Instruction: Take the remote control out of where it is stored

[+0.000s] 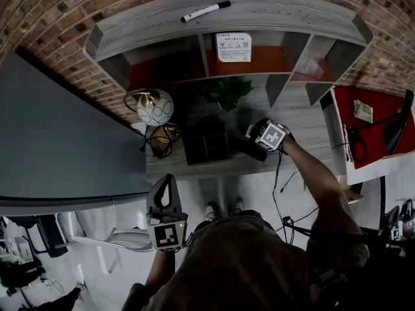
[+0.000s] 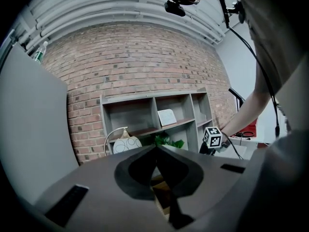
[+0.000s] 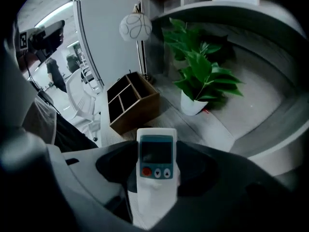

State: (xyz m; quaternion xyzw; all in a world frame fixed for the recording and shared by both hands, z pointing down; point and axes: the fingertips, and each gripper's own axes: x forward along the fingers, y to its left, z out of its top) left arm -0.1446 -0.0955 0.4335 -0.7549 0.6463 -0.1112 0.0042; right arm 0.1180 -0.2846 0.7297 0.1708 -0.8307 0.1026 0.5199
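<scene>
Right gripper (image 3: 156, 170) grips remote control (image 3: 156, 153) by its side edges, keeping it clear of organiser (image 3: 133, 103); left gripper (image 2: 155, 148) closed, empty

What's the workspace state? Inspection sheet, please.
Surface: grey wood-grain desk, partly occupied.
Job's things: white remote control with grey screen, out of dark wooden divided box.
Clutter: green potted plant; round white patterned lamp; black-capped white marker on shelf top.
Tools: right tool shut on remote; left tool shut, empty.
Cables: black cable trailing from right tool; coiled cord beside lamp.
Surroundings: red brick wall; grey open shelf unit.
</scene>
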